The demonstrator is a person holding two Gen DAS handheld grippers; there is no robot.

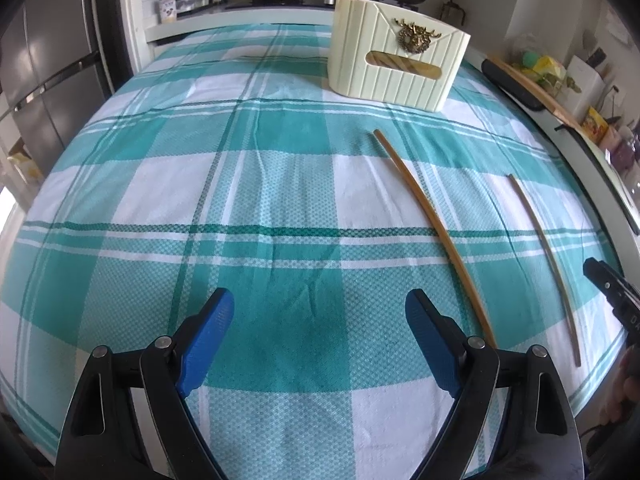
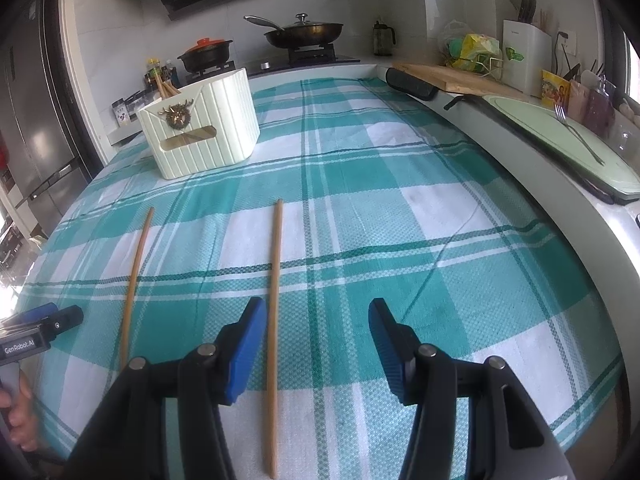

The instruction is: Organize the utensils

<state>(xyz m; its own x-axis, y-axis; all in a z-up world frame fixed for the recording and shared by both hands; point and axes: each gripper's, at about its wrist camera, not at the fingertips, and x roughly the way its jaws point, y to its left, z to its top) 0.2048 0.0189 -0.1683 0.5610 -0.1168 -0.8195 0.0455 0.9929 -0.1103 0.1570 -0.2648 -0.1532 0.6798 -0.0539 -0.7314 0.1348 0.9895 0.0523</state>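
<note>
"GenRobot.AI" stands on the left gripper body, white on black.

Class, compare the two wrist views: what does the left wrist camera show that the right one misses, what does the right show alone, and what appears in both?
Only the left wrist view shows the left gripper head-on, jaws wide open over bare cloth.

Only the right wrist view shows a fork on a pale green board, and the right gripper, jaws open, with one chopstick running between them, untouched.

Both show the checked tablecloth, the cream holder with chopsticks inside, two loose chopsticks and the pans on the stove.
</note>
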